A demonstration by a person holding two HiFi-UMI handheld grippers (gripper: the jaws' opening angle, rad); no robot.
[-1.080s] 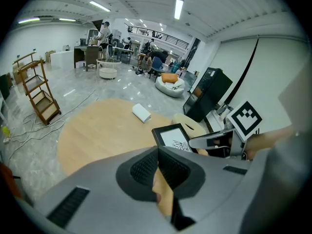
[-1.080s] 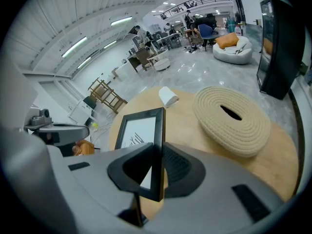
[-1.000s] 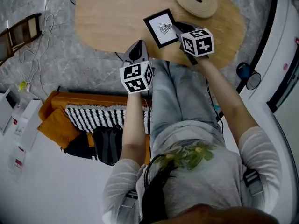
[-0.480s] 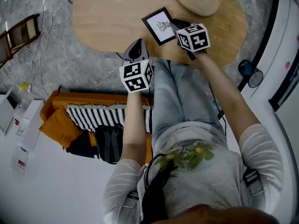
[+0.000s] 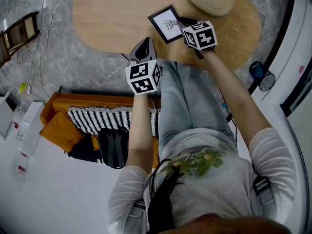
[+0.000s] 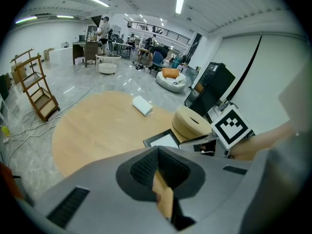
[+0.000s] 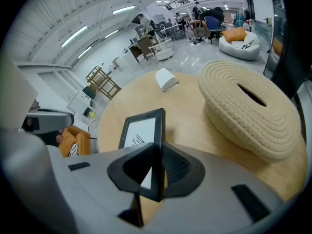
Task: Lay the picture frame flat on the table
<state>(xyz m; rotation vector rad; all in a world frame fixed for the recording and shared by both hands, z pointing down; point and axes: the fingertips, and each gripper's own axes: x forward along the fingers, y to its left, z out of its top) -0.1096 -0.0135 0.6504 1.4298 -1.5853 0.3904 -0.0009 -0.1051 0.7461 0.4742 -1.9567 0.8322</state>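
Grey marble floor [image 5: 73,67] (orange sofa [image 5: 56,128])

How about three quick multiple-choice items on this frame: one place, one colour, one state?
1. In the right gripper view, where does the woven basket lie relative to the picture frame?
A. to its right
B. to its left
C. on top of it

2. What colour is the picture frame's border?
A. white
B. black
C. red

3. What is the state of the right gripper?
A. open above the table
B. shut on a white block
C. shut on the picture frame

Answers:
1 A: the basket fills the right side of that view and the frame stands left of it.
2 B: a black border surrounds the white picture.
3 C: the frame's edge sits clamped between the two jaw pads.
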